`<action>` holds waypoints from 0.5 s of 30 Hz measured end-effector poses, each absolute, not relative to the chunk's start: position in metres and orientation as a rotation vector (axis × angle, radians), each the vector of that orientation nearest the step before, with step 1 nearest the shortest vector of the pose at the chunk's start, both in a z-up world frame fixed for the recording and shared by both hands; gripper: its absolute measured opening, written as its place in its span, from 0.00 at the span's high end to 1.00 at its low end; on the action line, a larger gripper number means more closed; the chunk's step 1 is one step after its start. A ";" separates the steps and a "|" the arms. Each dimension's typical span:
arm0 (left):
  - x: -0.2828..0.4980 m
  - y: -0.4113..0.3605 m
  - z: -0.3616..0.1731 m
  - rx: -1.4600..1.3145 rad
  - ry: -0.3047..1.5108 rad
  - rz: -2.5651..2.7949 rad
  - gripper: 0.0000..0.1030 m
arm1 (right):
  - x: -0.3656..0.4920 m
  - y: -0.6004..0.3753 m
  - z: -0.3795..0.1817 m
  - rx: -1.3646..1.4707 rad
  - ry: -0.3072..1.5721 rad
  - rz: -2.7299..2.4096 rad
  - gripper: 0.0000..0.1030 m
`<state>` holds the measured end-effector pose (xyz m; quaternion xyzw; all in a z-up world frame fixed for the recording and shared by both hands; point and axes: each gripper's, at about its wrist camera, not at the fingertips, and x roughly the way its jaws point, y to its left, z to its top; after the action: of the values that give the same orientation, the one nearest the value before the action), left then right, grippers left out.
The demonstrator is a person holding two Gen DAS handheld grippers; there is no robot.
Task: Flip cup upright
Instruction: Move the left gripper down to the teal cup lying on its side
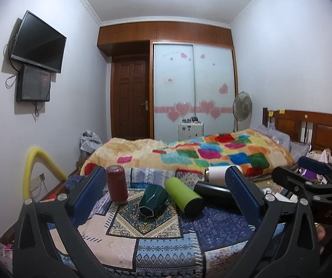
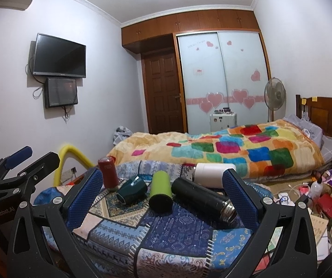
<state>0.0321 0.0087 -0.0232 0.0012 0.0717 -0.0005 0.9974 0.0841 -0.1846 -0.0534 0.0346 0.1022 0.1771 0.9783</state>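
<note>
Green cup [image 1: 153,199] lying tipped on patterned cloth [image 1: 142,236], awaiting righting. Left gripper [image 1: 166,192] and right gripper [image 2: 163,192] both hovering spread wide, gripping nothing, framing bottles.

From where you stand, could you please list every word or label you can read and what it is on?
"GenRobot.AI": on the left tongs, mirrored in the right wrist view.
"DAS": on the right tongs, partly cut off.
Wardrobe door lettering: too small to read.
TV logo: blurred.
</note>
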 end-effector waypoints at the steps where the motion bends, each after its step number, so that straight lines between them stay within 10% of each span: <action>1: 0.040 0.012 -0.028 0.001 0.158 0.000 0.00 | 0.089 -0.184 -0.058 0.067 0.220 0.353 0.00; 15: 0.192 0.059 -0.108 -0.010 0.516 -0.049 0.10 | 0.150 -0.186 -0.105 0.066 0.404 0.302 0.00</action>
<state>0.1917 0.0585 -0.1080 -0.0049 0.2552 -0.0241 0.9666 0.1496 -0.1859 -0.1048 0.0328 0.1999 0.1491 0.9678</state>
